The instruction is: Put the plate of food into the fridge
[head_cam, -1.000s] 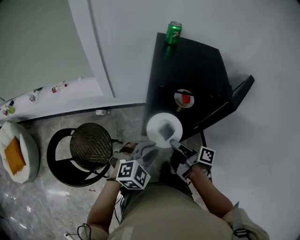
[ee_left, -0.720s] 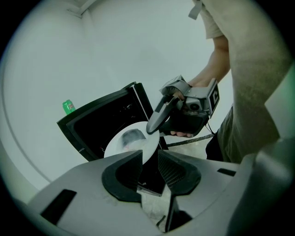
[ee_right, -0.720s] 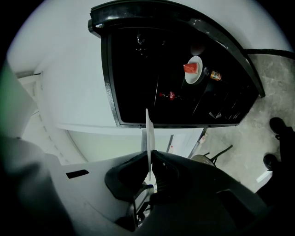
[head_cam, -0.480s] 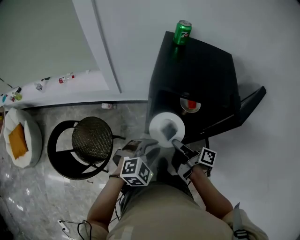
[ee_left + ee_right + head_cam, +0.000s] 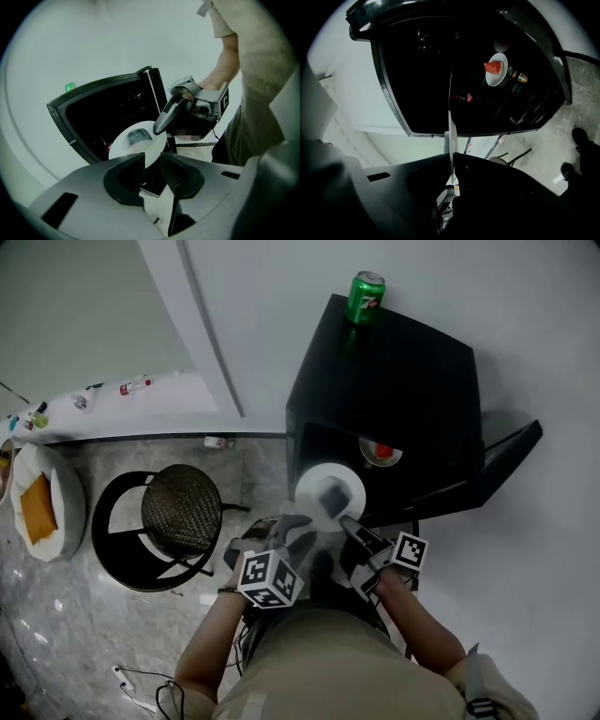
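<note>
While the right gripper (image 5: pixel 345 521) (image 5: pixel 452 163) (image 5: pixel 158 129) is clenched on the near rim of the round white plate (image 5: pixel 309 491) (image 5: pixel 450 131) (image 5: pixel 120 149), that plate hangs at the open front of the small black fridge (image 5: pixel 403 362) (image 5: pixel 60 121) (image 5: pixel 389 93). In the head view it overlaps the lower front edge. The dark cavity ahead of it is wide and unblocked. A blurred grey portion of food (image 5: pixel 334 495) (image 5: pixel 137 137) lies on the plate.

The left gripper (image 5: pixel 286 532) (image 5: pixel 152 161) has its jaws partly apart around nothing. Their tips are just under the plate's near rim, and contact cannot be told. The fridge door (image 5: pixel 506 448) stands swung out to the right, apart from both grippers.

Two plates show in all: the second, a small plate with a red slice (image 5: pixel 380 453) (image 5: pixel 497 69), sits inside, well apart from the held one. One green can (image 5: pixel 366 296) stands on the fridge top. One round black stool with a woven seat (image 5: pixel 178 519) stands on the marble floor (image 5: pixel 56 615) to the left.
</note>
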